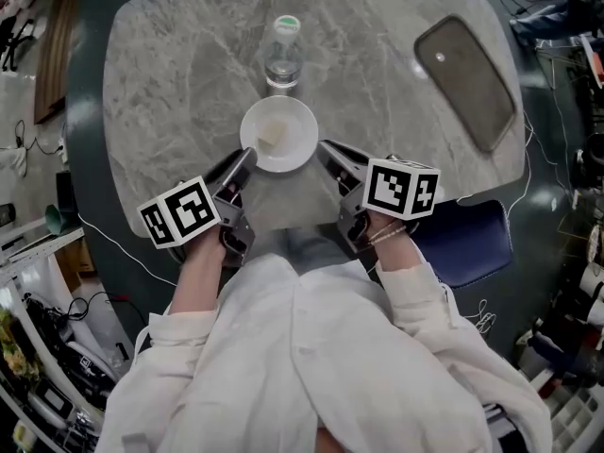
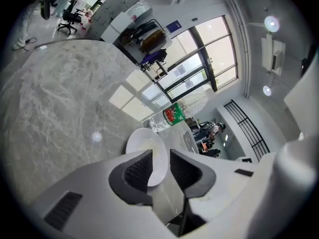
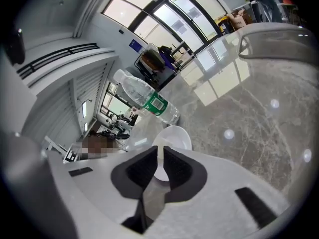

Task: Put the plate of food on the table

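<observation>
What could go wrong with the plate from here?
1. Only the right gripper clamps the plate rim; the left gripper stands open around it, so a lift could tilt the plate and spill the food.
2. The bottle stands just behind the plate; a forward push may topple it.

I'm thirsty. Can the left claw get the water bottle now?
Probably not straight on: the plate lies between the left claw and the water bottle, with its rim inside the open jaws.

Clear bottle (image 1: 281, 53), green label, upright — dark tray (image 1: 466, 81) well apart at right; blue chair (image 1: 472, 243) nearby.
</observation>
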A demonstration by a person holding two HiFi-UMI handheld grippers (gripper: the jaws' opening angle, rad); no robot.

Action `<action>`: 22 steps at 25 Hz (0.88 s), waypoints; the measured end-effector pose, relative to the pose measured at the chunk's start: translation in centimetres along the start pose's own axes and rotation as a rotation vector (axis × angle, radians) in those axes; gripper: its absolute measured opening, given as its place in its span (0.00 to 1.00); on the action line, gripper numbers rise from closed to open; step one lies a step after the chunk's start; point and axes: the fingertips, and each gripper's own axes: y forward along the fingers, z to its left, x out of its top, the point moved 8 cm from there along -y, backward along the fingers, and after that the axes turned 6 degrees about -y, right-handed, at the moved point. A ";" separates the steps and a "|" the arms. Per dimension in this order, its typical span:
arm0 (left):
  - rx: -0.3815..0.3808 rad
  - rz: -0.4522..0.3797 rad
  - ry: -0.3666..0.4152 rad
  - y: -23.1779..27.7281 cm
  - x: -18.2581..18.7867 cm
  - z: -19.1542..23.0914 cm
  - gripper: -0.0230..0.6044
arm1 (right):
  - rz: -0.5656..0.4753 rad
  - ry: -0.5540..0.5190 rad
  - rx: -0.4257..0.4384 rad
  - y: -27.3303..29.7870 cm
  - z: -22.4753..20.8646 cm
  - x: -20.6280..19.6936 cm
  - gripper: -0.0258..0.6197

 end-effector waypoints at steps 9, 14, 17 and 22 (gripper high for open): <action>-0.149 -0.099 0.052 -3.4 -0.3 -3.7 0.11 | -0.136 -0.034 0.129 -3.2 4.2 0.6 0.05; -0.232 -0.125 0.077 -5.2 -1.1 -5.5 0.10 | -0.171 -0.071 0.190 -4.7 6.5 0.5 0.04; -0.267 -0.137 0.104 -6.1 -1.5 -6.5 0.10 | -0.193 -0.070 0.241 -5.3 7.8 0.3 0.04; -0.311 -0.145 0.123 -7.1 -2.6 -7.4 0.10 | -0.228 -0.053 0.313 -6.3 9.2 -0.5 0.04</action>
